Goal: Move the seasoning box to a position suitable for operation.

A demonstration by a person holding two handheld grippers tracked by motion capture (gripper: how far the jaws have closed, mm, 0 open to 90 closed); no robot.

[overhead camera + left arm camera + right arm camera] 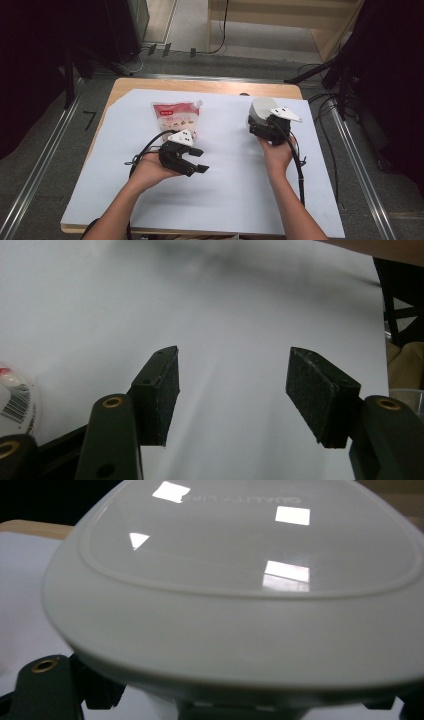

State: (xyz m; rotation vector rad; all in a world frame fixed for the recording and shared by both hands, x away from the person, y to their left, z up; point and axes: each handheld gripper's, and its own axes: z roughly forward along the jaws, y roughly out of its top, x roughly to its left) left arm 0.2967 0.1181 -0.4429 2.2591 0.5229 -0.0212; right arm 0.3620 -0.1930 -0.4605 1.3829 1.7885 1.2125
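Pouch and lid are the two items I work with. Going left to right: the red-and-white printed plastic spout pouch [175,118] lies flat on the far-left part of the sheet, just beyond my left gripper [196,161]. That gripper's jaws stand spread with nothing between them, its pads [165,395] over bare paper.

On the right, my right gripper [260,126] carries the pale grey rounded plastic lid [235,605], which lies across the jaws and hides the tips. I judge them closed on the lid's edge, since it sits tilted in the hand.

Risks, as I judge them:
- Slip. The lid is smooth and glossy, and the hold looks like an edge hold; a quick tilt could let it drop to the sheet.
- Collision. Swinging the lid left could knock the pouch.
- Snag. The black cable [300,170] runs beside my right forearm and could catch.

Surface: a white paper sheet [235,185] covers a light wooden table [200,85]. Room: grey floor, metal rails on both sides, dark equipment at the far corners.
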